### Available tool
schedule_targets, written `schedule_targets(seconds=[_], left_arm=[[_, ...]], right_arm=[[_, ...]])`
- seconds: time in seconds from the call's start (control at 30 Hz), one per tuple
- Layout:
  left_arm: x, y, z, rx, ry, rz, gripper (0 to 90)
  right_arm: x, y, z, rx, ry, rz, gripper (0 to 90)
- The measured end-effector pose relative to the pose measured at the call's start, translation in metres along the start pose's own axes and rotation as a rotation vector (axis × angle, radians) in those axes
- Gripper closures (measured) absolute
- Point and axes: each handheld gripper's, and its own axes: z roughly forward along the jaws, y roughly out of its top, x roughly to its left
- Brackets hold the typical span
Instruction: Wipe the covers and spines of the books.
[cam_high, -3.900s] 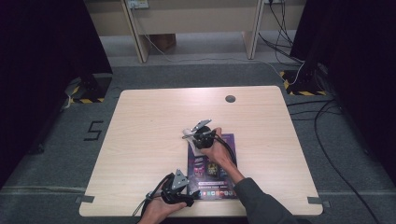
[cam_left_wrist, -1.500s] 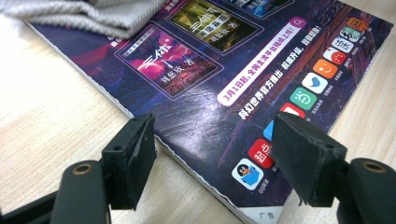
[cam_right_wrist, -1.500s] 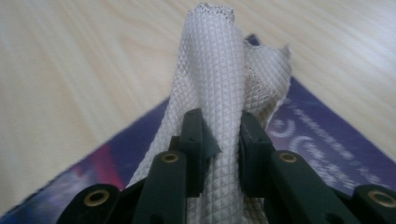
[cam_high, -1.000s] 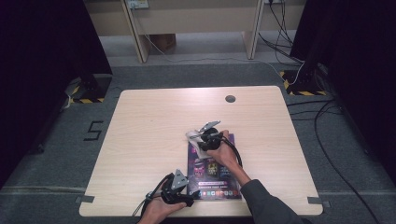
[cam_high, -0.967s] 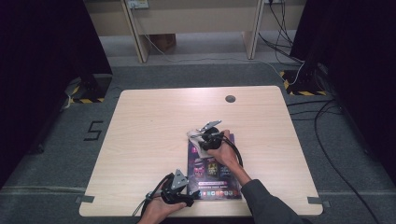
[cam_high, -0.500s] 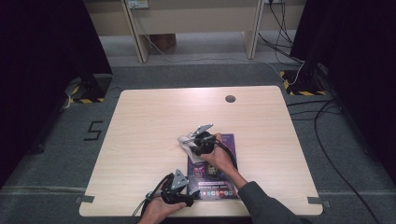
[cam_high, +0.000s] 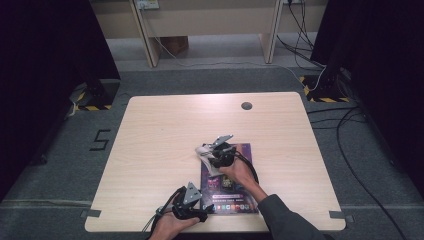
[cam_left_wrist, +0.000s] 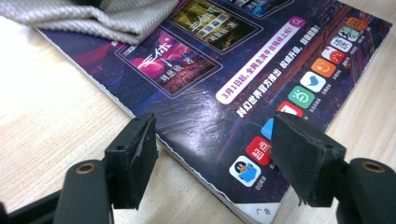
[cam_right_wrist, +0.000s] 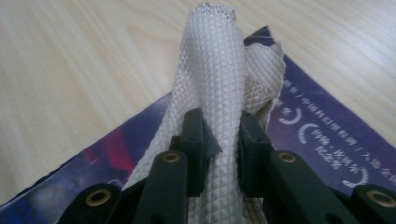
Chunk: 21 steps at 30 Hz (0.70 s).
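Near the middle of the high view, the right gripper (cam_high: 212, 154) has its jaws pinched tight on a grey cloth (cam_right_wrist: 219, 70), bunched over the magazine's (cam_high: 230, 187) upper left corner. At the bottom, the left gripper (cam_left_wrist: 215, 154) rests with jaws wide apart over the magazine's lower corner on the table (cam_high: 165, 130), gripping nothing.

We see the right gripper (cam_high: 214, 156) holding a grey cloth (cam_high: 204, 151) at the magazine (cam_high: 235, 192)'s far corner, and the left gripper (cam_high: 192, 210) at its near edge on the table (cam_high: 160, 130).
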Motion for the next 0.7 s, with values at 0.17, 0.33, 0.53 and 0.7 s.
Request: schedule_targets(seconds=[0.17, 0.33, 0.53, 0.7], left_arm=[[0.000, -0.003, -0.002, -0.005, -0.022, -0.014, 31.3], [0.000, -0.004, -0.003, -0.008, -0.030, -0.022, 31.5], [0.001, -0.005, -0.004, -0.005, -0.043, -0.028, 32.8], [0.001, -0.005, -0.004, -0.004, -0.044, -0.030, 33.1]], right_arm=[[0.017, -0.002, -0.001, 0.001, 0.054, -0.025, 76.2], [0.021, -0.005, -0.004, 0.007, 0.062, -0.044, 75.6], [0.005, -0.014, -0.013, 0.011, 0.049, 0.002, 75.3], [-0.017, -0.028, -0.026, 0.011, 0.004, 0.040, 75.2]])
